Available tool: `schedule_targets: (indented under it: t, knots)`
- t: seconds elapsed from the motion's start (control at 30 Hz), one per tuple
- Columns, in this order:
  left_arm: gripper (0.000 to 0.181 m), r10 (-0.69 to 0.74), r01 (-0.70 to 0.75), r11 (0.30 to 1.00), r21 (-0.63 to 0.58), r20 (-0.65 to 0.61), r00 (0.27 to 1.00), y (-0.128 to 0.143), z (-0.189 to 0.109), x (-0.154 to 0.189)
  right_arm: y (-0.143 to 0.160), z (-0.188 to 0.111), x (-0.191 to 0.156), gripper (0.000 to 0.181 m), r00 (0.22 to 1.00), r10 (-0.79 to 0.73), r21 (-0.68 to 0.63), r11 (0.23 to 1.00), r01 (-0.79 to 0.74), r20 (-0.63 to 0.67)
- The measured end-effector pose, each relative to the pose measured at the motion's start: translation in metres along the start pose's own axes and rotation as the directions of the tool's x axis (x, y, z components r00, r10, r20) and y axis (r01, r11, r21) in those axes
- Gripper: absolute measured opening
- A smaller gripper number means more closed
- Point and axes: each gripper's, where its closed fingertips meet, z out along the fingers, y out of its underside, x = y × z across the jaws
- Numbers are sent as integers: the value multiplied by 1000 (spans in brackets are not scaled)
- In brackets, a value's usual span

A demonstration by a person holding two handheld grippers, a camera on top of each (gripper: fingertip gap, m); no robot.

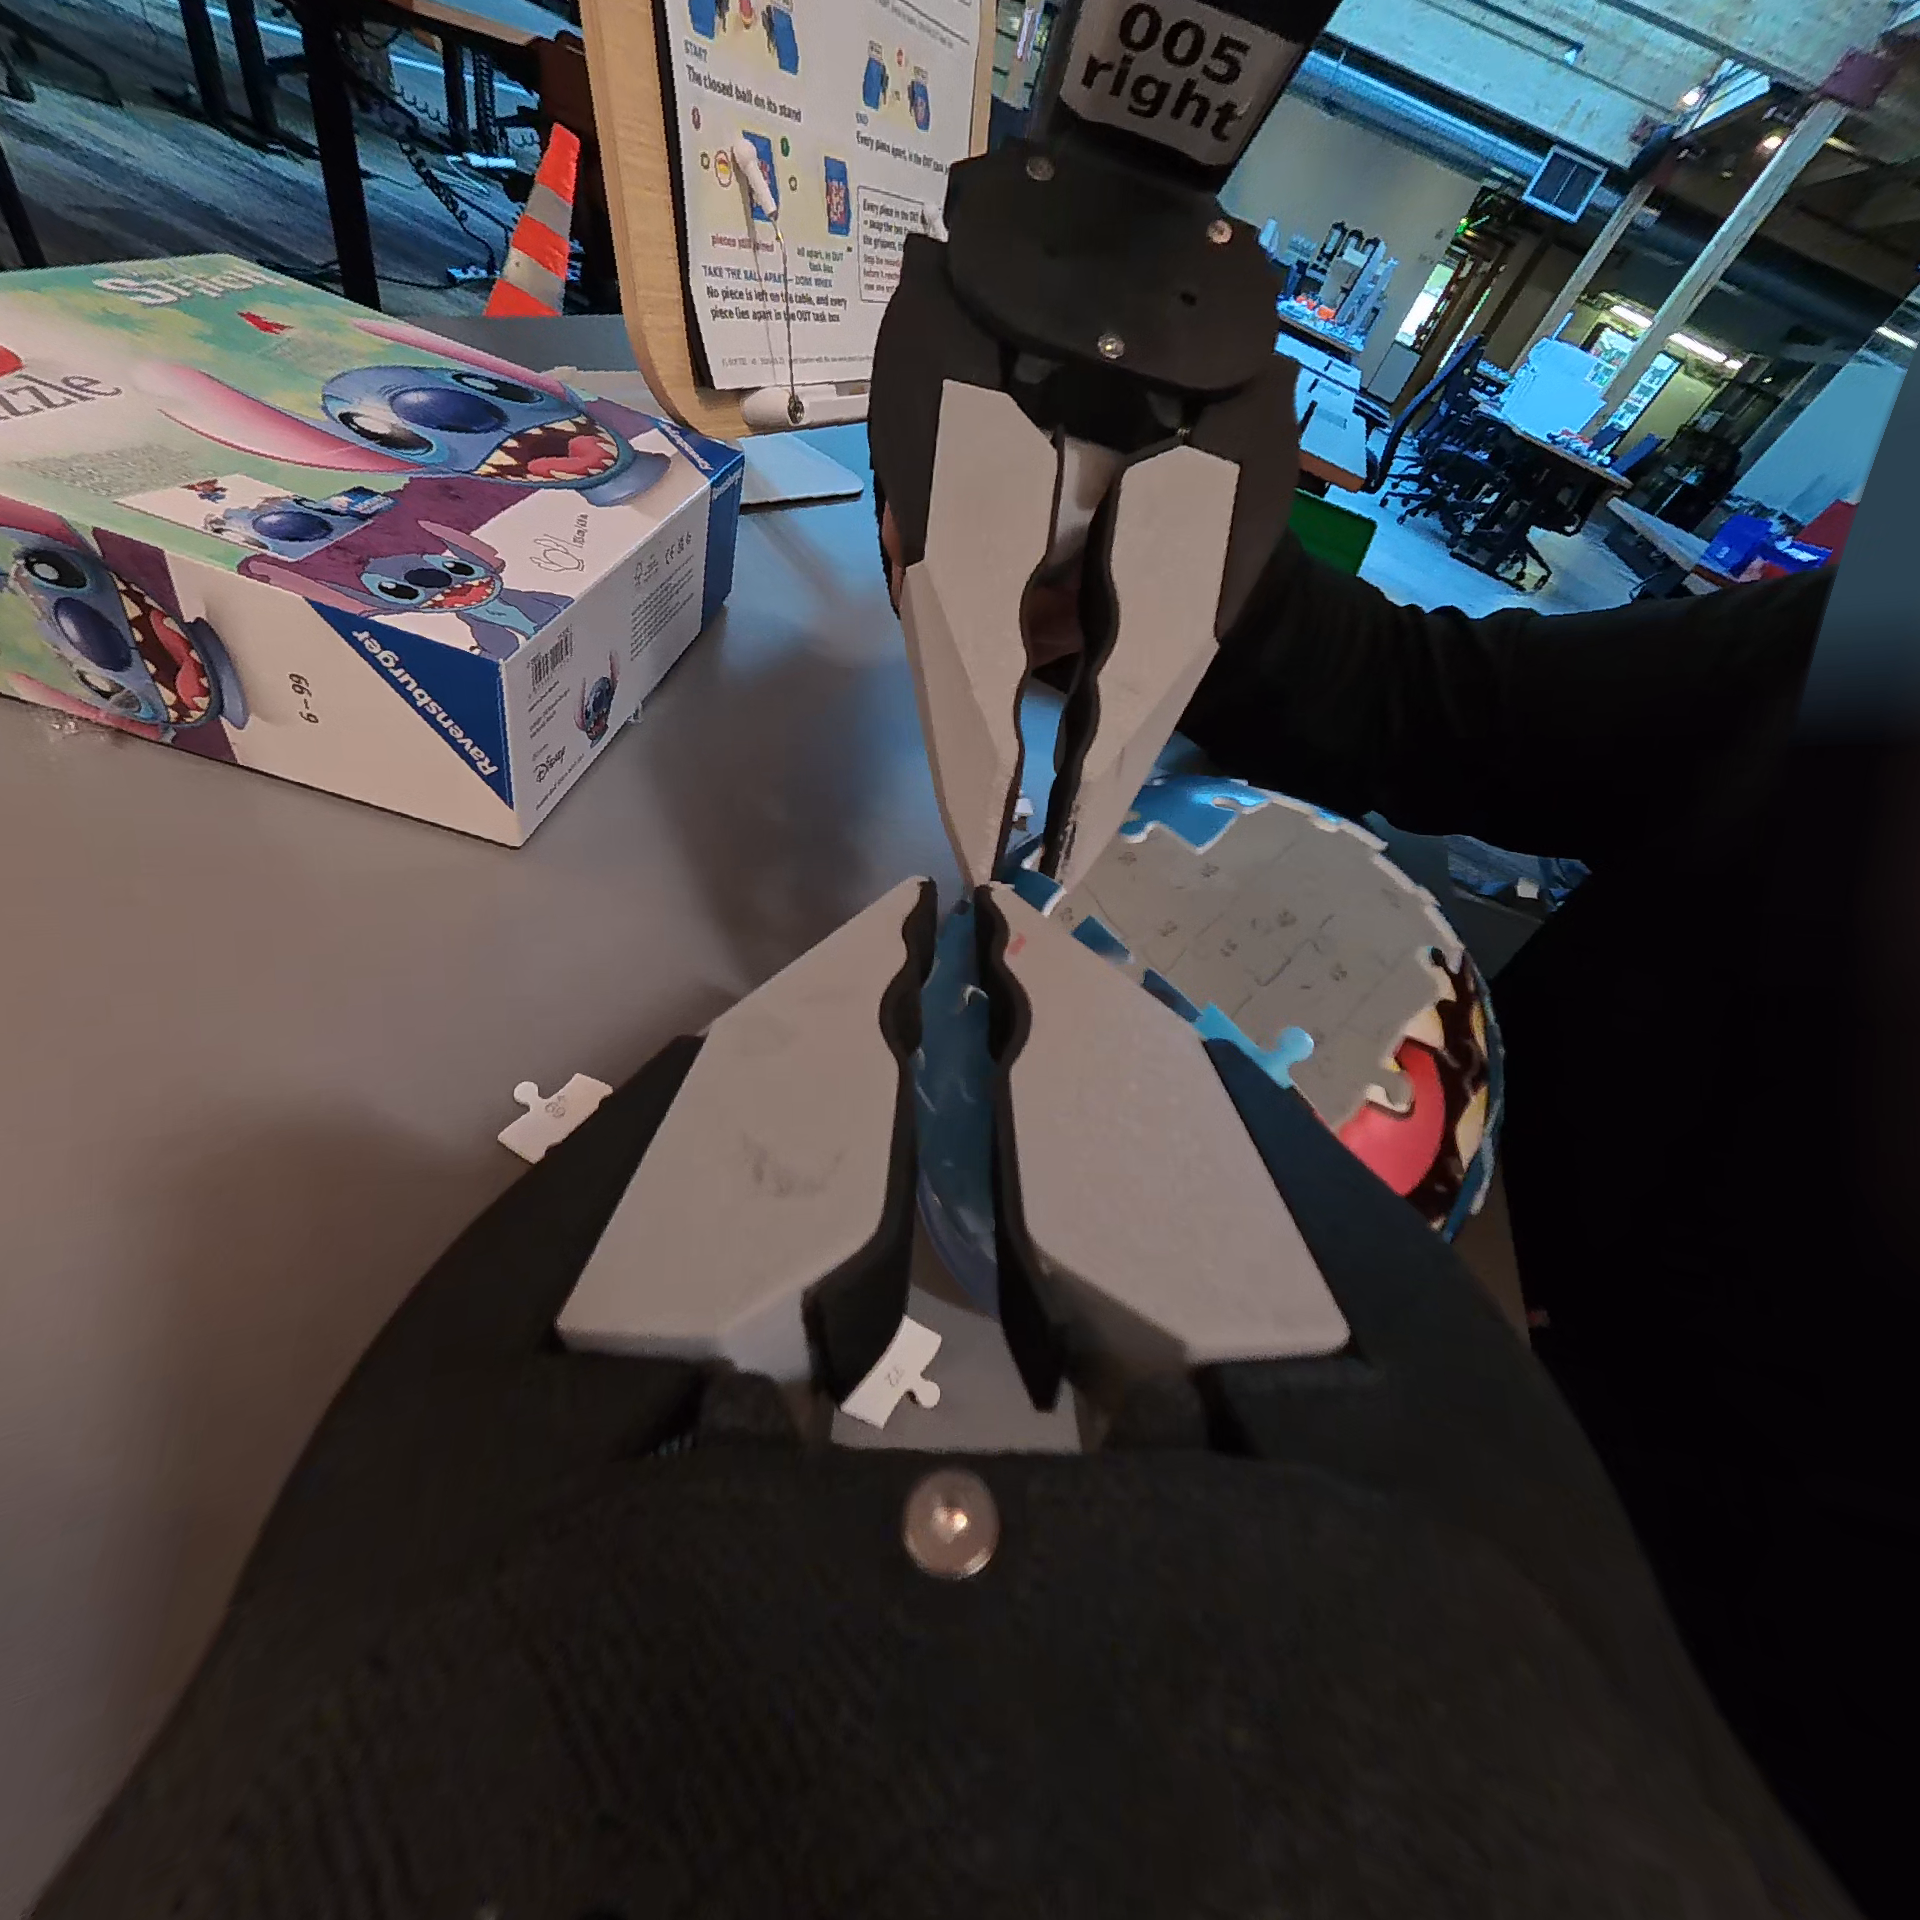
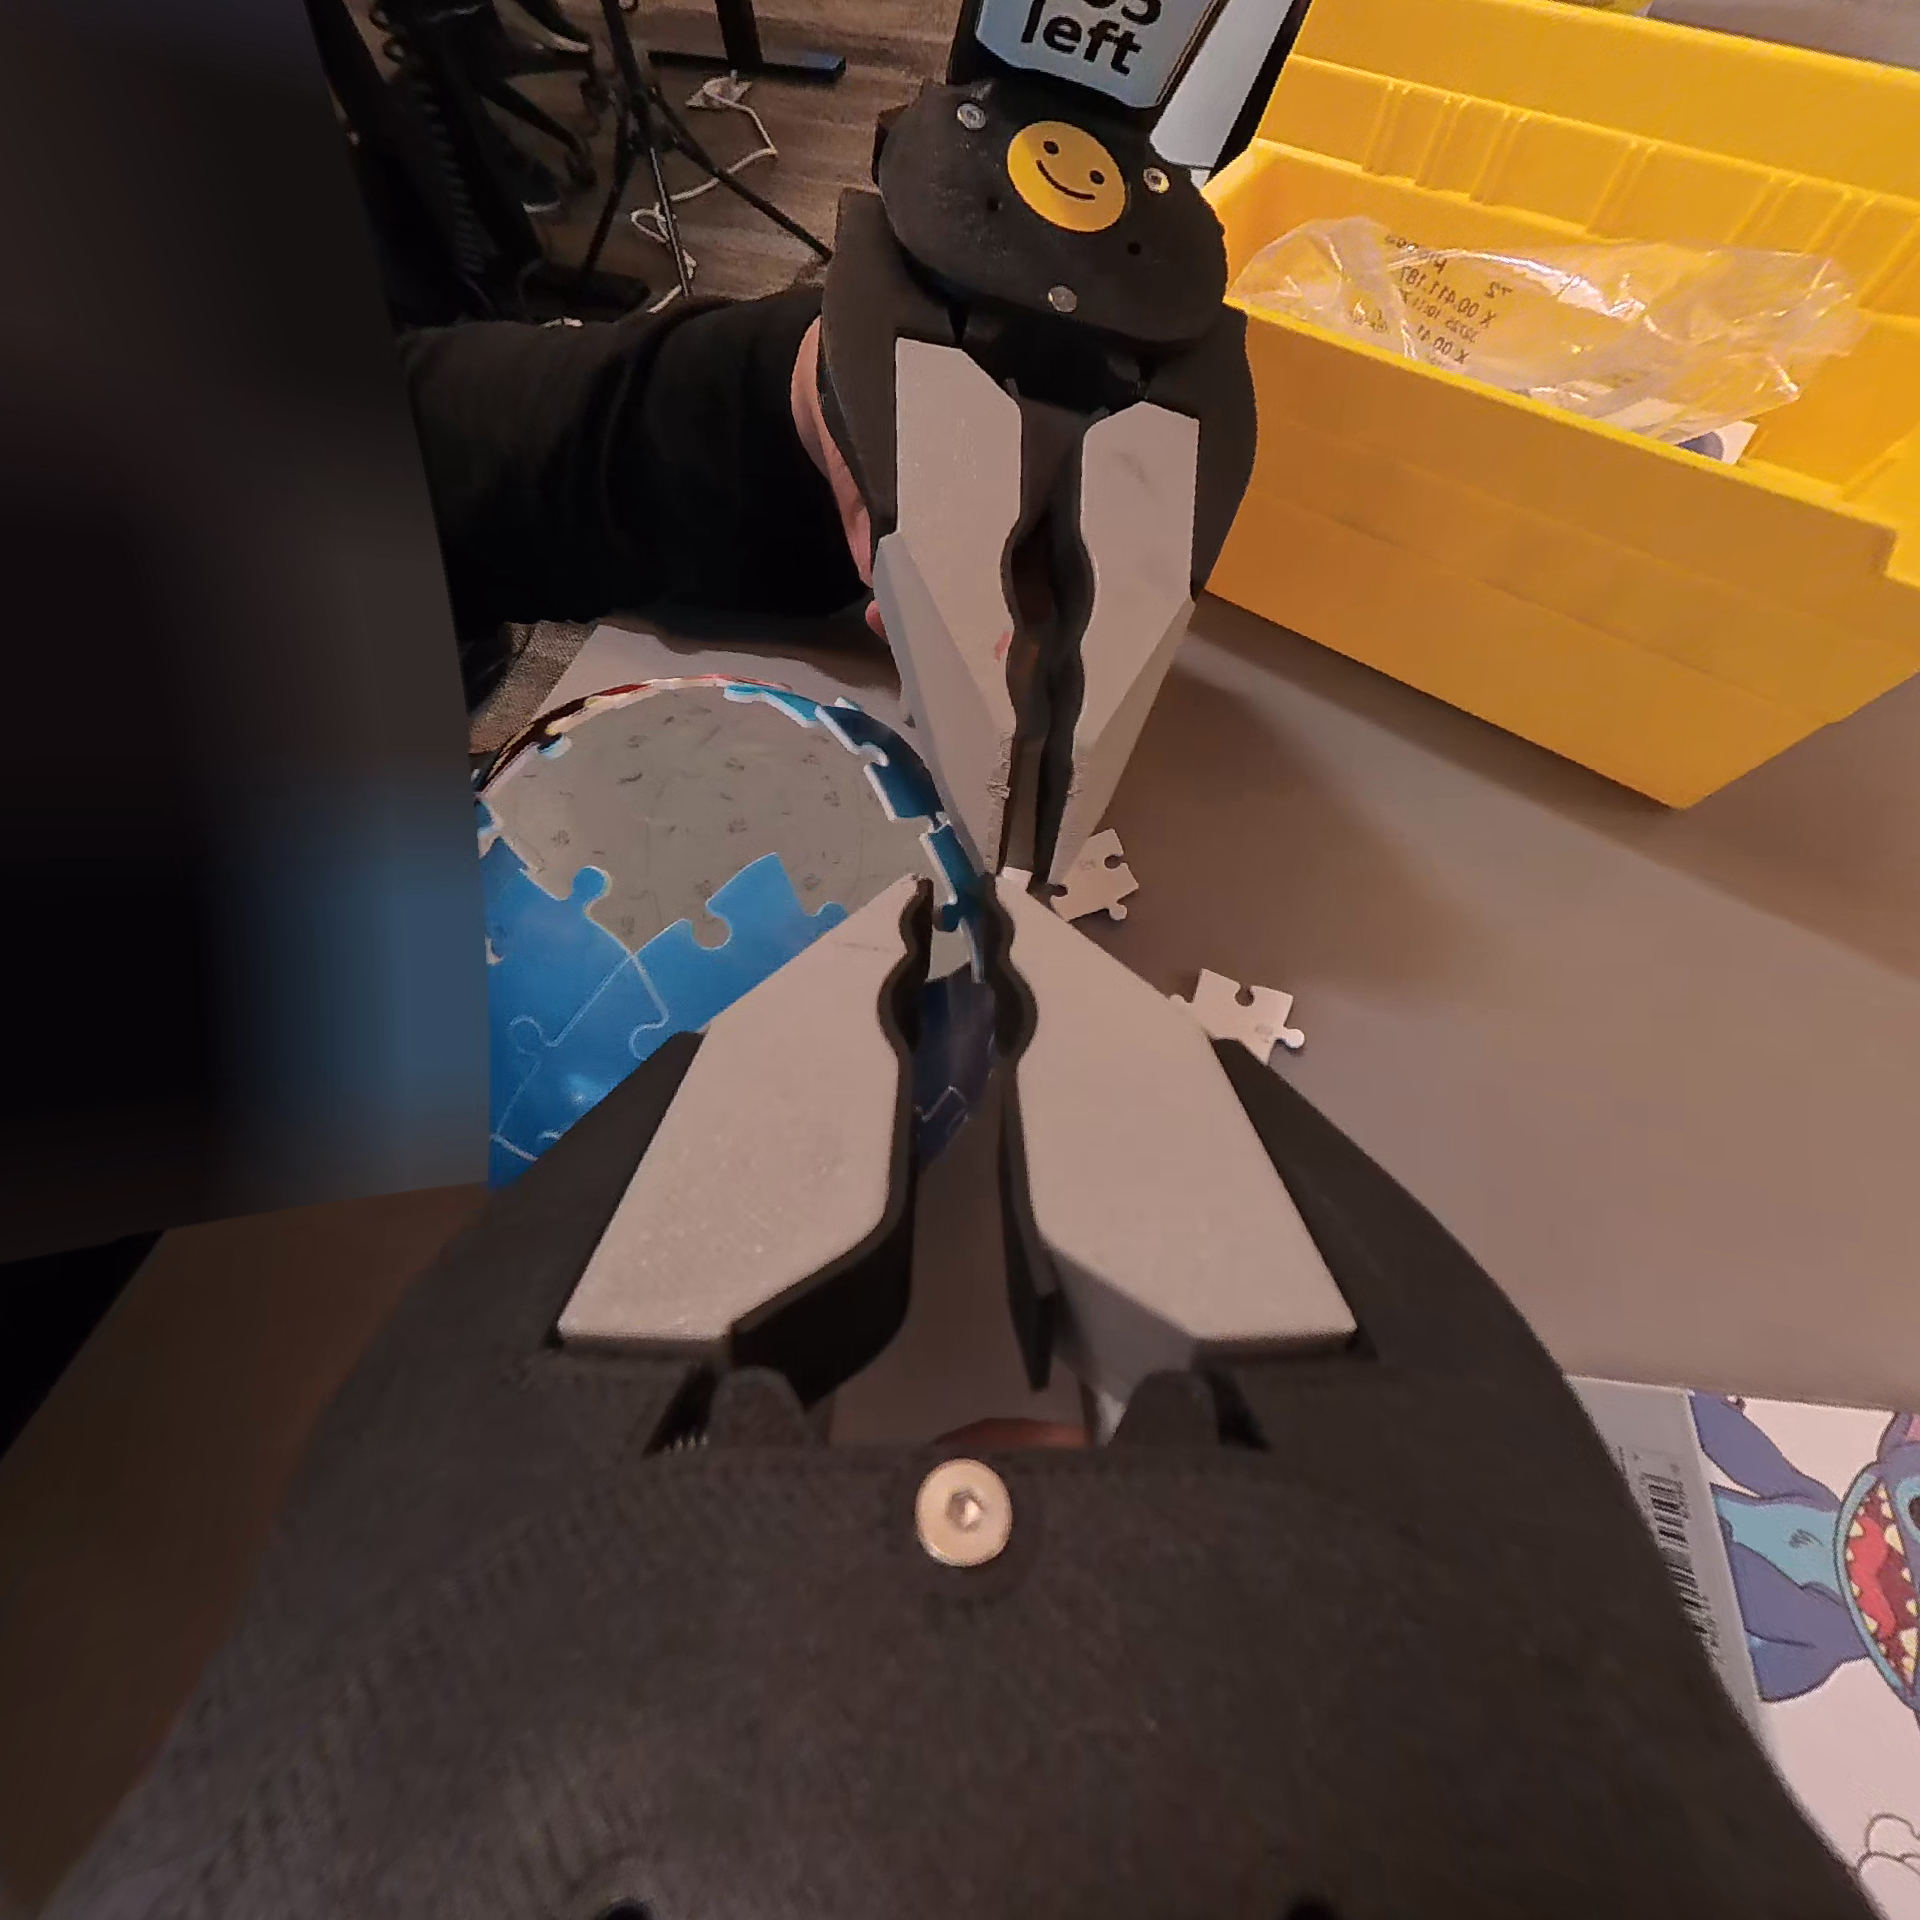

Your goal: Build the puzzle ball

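Blue half-built ball (image 1: 1299, 956) on grey table (image 1: 260, 987), left gripper (image 1: 956, 894) and right gripper (image 2: 961, 899) meeting tip to tip at its rim — both jaws pinching that edge, loose white pieces (image 2: 1247, 1013) beside it, box (image 1: 343, 540) behind.

A grey table (image 1: 260, 935) carries everything. At far left lies a colourful cardboard box (image 1: 343, 540) printed with a blue cartoon creature. Behind it stands a wooden board (image 1: 644, 208) with an instruction sheet, an orange traffic cone (image 1: 540, 229) beyond. Yellow bins (image 2: 1558, 499) hold a clear plastic bag (image 2: 1538, 312).
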Motion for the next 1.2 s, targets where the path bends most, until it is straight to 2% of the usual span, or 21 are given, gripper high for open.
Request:
schedule_targets:
  t: [0.7, 1.2]
  knots:
    - [5, -24, 24, 999, 27, 5, 1000, -4, -6, -5, -5, 4, -2, 4, 998, 4, -44, 999, -6, -57]
    - [6, -27, 27, 999, 26, 3, 1000, -3, -6, -6, -5, 2, -3, 2, 991, -92, -87, 993, 83, -95]
